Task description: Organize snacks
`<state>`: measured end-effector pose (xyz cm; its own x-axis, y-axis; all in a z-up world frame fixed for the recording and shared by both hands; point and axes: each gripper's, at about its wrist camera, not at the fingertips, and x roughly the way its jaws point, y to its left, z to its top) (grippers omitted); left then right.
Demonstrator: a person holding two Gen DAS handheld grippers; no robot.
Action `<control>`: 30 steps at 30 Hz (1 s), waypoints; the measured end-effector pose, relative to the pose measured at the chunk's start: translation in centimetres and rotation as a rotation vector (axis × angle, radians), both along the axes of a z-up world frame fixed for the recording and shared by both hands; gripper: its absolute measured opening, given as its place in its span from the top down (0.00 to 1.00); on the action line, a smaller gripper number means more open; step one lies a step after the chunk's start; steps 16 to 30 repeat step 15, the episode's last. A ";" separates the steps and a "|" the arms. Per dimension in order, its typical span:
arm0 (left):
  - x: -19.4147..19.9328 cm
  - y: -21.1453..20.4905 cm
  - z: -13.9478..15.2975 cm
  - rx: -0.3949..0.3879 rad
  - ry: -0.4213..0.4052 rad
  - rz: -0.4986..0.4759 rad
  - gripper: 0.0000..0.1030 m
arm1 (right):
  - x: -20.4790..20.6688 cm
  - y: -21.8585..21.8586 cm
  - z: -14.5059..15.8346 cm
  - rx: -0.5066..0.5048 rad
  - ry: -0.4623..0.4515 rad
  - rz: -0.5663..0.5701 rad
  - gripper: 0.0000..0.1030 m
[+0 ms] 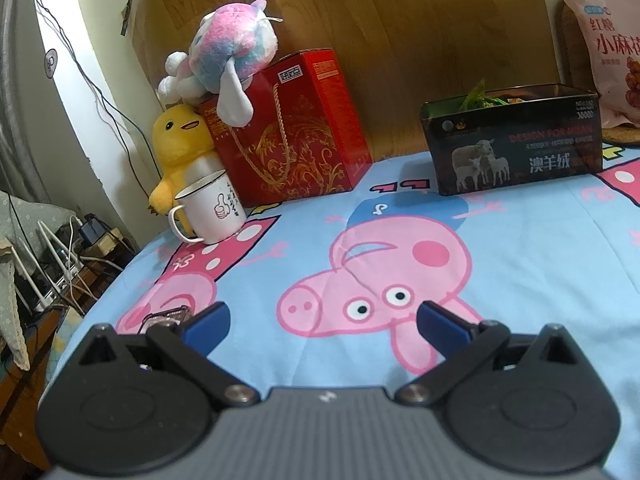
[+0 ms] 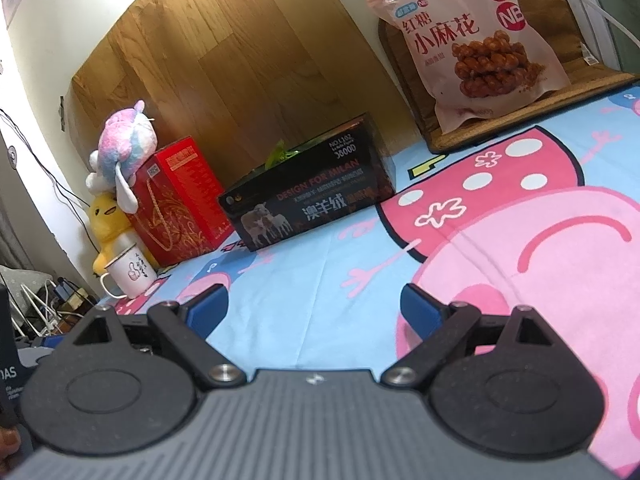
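Note:
A black open-top box (image 1: 516, 144) printed with sheep stands on the cartoon bedsheet (image 1: 520, 264) against the wooden headboard, with green wrappers showing inside; it also shows in the right wrist view (image 2: 308, 200). A pink snack bag (image 2: 472, 36) of fried dough twists leans upright at the back right, and its edge shows in the left wrist view (image 1: 608, 52). A small clear-wrapped item (image 1: 166, 318) lies by my left gripper's left finger. My left gripper (image 1: 324, 320) is open and empty, low over the sheet. My right gripper (image 2: 316, 304) is open and empty, well short of the box.
A red gift box (image 1: 296, 128) with a rope handle stands at the back left, a pastel plush toy (image 1: 228, 52) on top. A yellow duck plush (image 1: 176, 148) and a white mug (image 1: 212, 210) sit beside it. The bed's left edge drops to cables and routers (image 1: 60, 264).

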<state>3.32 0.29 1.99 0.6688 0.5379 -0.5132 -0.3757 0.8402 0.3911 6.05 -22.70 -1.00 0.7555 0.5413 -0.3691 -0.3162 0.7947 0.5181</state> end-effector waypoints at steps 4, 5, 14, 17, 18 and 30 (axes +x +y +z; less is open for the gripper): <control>0.3 -0.3 -0.3 -0.012 0.018 -0.016 0.00 | 0.2 0.6 0.0 -0.049 0.015 -0.013 0.08; 0.3 -0.3 -0.3 -0.016 0.020 -0.020 0.00 | 0.2 0.8 0.0 -0.061 0.018 -0.012 0.08; 0.1 -0.4 0.0 -0.066 0.011 -0.065 0.00 | 0.3 1.1 -0.1 -0.086 0.024 -0.004 0.08; 0.1 -0.5 0.0 -0.068 0.012 -0.071 0.00 | 0.3 1.2 -0.1 -0.090 0.026 -0.003 0.08; 0.1 -0.5 0.0 -0.068 0.012 -0.071 0.00 | 0.3 1.2 -0.1 -0.090 0.026 -0.003 0.08; 0.1 -0.5 0.0 -0.068 0.012 -0.071 0.00 | 0.3 1.2 -0.1 -0.090 0.026 -0.003 0.08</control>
